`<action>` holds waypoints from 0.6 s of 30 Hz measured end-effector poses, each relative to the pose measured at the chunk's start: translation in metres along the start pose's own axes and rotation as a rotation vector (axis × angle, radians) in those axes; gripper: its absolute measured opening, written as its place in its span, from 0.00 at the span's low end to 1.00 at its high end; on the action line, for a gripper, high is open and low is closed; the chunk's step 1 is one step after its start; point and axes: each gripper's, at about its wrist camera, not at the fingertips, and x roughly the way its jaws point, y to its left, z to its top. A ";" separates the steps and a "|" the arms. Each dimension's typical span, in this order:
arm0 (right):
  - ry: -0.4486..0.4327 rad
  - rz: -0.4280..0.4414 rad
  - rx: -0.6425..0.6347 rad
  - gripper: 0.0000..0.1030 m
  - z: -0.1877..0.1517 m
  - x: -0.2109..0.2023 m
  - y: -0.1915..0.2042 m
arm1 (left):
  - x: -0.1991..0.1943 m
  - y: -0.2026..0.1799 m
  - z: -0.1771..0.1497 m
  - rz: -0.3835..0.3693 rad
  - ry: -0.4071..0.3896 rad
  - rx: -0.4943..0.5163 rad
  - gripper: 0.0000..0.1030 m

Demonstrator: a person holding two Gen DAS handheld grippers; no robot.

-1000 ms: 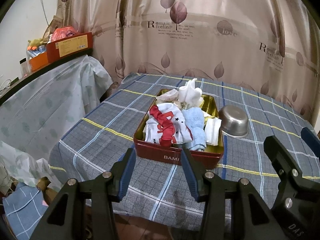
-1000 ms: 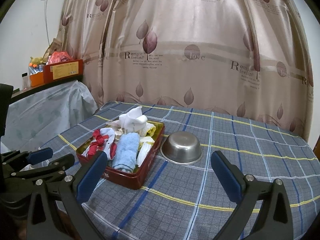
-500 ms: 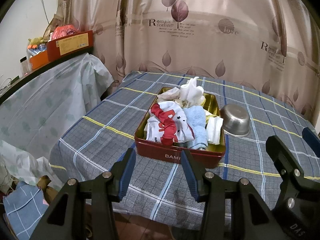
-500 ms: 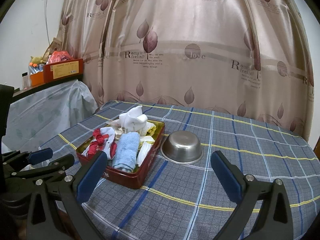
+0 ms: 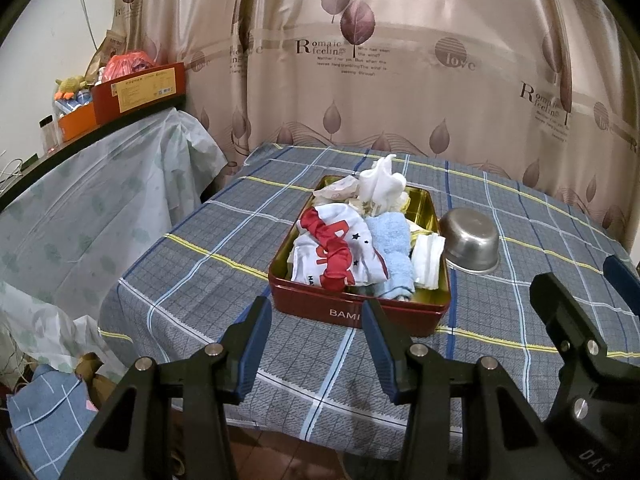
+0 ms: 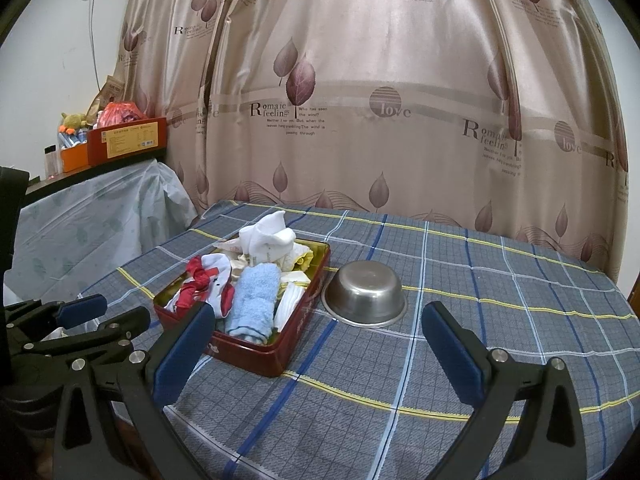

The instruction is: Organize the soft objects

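the soft objects sit heaped in a red tin [image 5: 352, 312] with a gold inside, standing on the worktop [image 5: 200, 280] under a blue-grey plaid cloth. at the near end of the tin lies a white garment with red print [image 5: 336, 256], a red strip of fabric bunched over it. just beside it, towards the bowl side, a rolled light blue towel [image 6: 254, 300] runs along the tin's length, and next to that folded white cloths [image 5: 428, 258] lean against the tin wall. at the far end a white sock-like bundle [image 6: 266, 236] pokes up above the rim, with pale patterned pieces around it.

just beside the tin, apart from its long side, a steel bowl [image 6: 366, 294] stands upside down on the cloth.

the left hand-held gripper [image 5: 316, 348] hangs near the worktop's front edge, its blue-padded fingers apart with nothing between them, pointing at the tin's near end. the right hand-held gripper [image 6: 316, 350] hovers wider apart still, also empty, aimed between tin and bowl.

behind the worktop hangs a beige curtain [image 6: 380, 100] with leaf prints. to the left a plastic-draped shelf carries a red box [image 5: 140, 88].
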 end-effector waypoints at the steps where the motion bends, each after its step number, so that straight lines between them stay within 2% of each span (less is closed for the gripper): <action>1: 0.000 0.000 0.001 0.99 -0.001 0.000 0.000 | 0.000 0.000 0.000 0.002 -0.002 0.001 0.47; 18: -0.004 0.000 0.006 0.99 -0.004 -0.001 -0.001 | -0.004 0.001 0.004 0.018 -0.019 0.002 0.47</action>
